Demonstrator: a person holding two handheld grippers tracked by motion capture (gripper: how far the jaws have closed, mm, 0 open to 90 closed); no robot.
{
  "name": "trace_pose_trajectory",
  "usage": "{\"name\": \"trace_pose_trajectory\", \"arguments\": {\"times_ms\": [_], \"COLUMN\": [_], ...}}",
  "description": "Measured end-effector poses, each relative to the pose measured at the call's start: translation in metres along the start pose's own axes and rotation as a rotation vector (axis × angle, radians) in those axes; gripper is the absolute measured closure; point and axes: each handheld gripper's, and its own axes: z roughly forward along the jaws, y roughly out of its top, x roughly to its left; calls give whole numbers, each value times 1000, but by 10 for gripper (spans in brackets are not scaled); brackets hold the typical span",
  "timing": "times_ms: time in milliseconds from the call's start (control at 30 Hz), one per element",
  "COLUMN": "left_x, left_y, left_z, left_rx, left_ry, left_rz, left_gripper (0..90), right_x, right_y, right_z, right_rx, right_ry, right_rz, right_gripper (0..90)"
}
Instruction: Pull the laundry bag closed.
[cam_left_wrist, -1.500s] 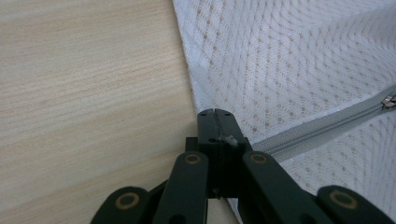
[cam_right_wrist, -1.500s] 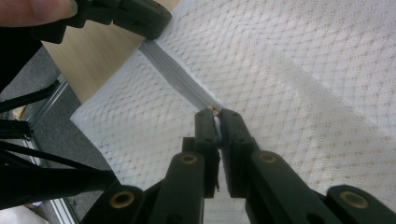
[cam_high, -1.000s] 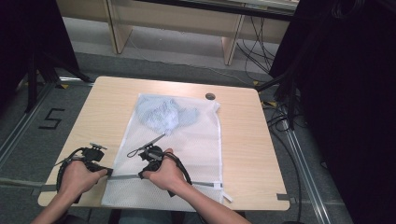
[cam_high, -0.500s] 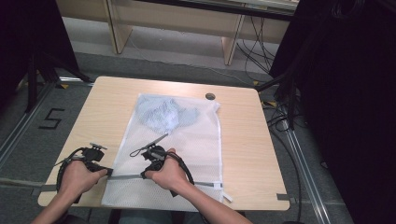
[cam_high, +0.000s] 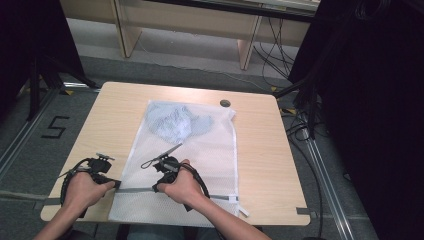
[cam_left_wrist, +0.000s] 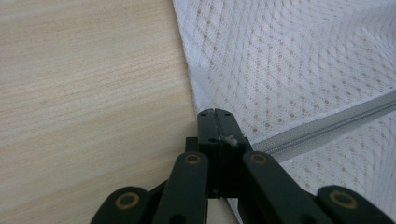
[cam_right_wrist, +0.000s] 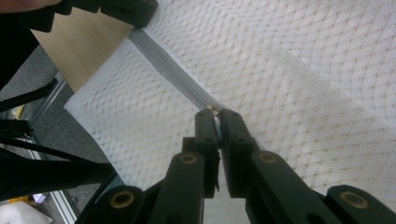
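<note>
High view: the mesh bag (cam_high: 190, 165) lies lengthwise toward the surface's near edge, its zipper (cam_high: 140, 190) running crosswise between both grippers. Left gripper view: the left gripper (cam_left_wrist: 215, 114) has its jaws clamped on the zipper's end at the bag's left edge. Right gripper view: the right gripper (cam_right_wrist: 215, 112) has its jaws pinched on the zipper pull (cam_right_wrist: 214, 109), the free track stretching away toward the left gripper.

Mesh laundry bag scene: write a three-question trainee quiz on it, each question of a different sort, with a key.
1. True or false: the left tool is shut at the zipper's end on the edge of the mesh laundry bag.
2. What does the right tool pinch?
A. the bag's corner
B. the zipper pull
C. the table edge
3. Fill in: the crumpled light blue garment lies at the bag's ____ end, seen from the person.

Key:
1. true
2. B
3. far
</note>
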Motion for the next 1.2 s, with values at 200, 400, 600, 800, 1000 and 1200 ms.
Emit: {"name": "trace_pose_trajectory", "arguments": {"times_ms": [200, 400, 600, 800, 1000, 1200], "left_x": [0, 0, 0, 0, 0, 0], "left_y": [0, 0, 0, 0, 0, 0], "left_z": [0, 0, 0, 0, 0, 0], "left_rx": [2, 1, 2, 1, 1, 1], "left_ry": [0, 0, 0, 0, 1, 0], "left_rz": [1, 1, 1, 1, 1, 1], "left_gripper": [898, 899, 898, 898, 898, 898], "right_x": [-2, -3, -4, -5, -7, -10], "right_y": [-1, -2, -3, -4, -5, -6], "right_z": [-2, -2, -3, -6, -8, -11], "right_rx": [-1, -9, -9, -10, -8, -15], "right_ry": [0, -4, -12, -8, -6, -15], "right_rz": [-2, -2, 0, 1, 17, 10], "right_gripper": [870, 870, 870, 870, 870, 870]}}
